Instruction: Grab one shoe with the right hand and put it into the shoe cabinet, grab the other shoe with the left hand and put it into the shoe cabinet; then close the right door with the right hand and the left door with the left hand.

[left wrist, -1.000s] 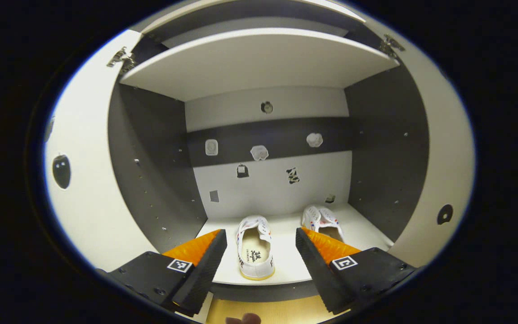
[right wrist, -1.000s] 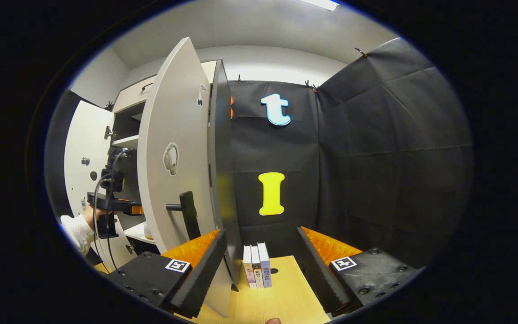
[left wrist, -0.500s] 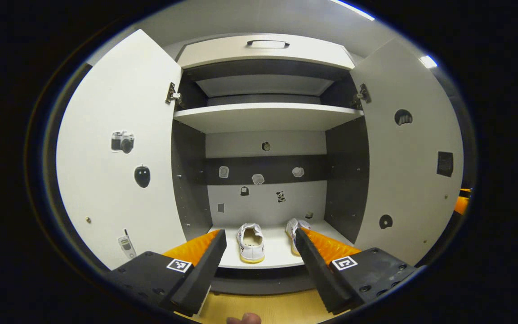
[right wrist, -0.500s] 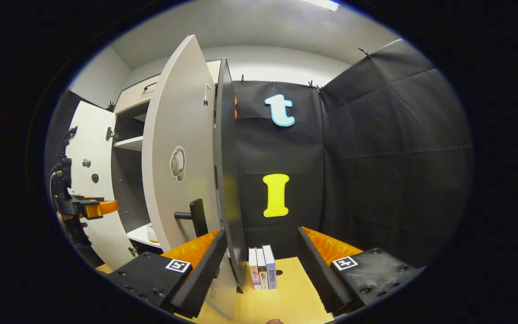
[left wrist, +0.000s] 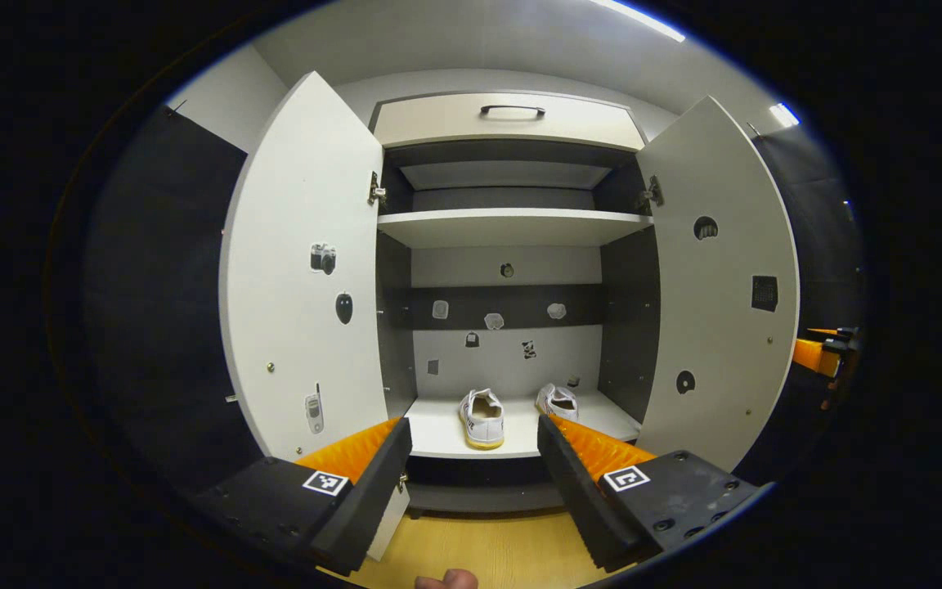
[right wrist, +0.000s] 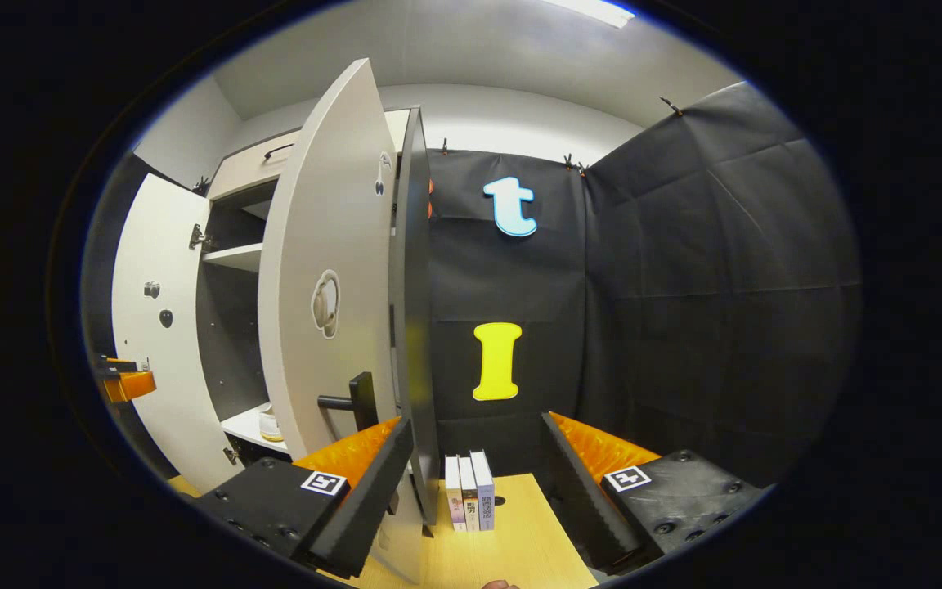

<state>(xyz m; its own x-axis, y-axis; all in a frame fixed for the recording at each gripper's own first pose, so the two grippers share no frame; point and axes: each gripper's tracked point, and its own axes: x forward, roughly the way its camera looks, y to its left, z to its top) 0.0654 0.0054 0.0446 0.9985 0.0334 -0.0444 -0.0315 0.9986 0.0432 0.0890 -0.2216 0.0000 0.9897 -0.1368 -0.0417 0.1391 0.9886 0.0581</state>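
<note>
Two white shoes stand side by side on the bottom shelf [left wrist: 438,433] of the shoe cabinet: one [left wrist: 482,417] at the middle, the other [left wrist: 558,401] to its right. Both cabinet doors are swung wide, the left door [left wrist: 299,286] and the right door [left wrist: 724,294]. My left gripper [left wrist: 475,470] is open and empty, held back in front of the cabinet. My right gripper [right wrist: 477,478] is open and empty, beside the outer face of the right door [right wrist: 328,270], near its black handle [right wrist: 352,401]. The left gripper's orange finger [right wrist: 126,384] shows far left in the right gripper view.
An upper shelf [left wrist: 512,225] and a drawer with a dark handle [left wrist: 512,110] sit above the shoes. Three books [right wrist: 471,503] stand upright on the wooden surface [right wrist: 512,548] against the black cloth wall, right of the cabinet.
My left gripper has pulled back out of the cabinet, so both doors now show whole and the shoes look smaller. The right gripper has barely shifted.
</note>
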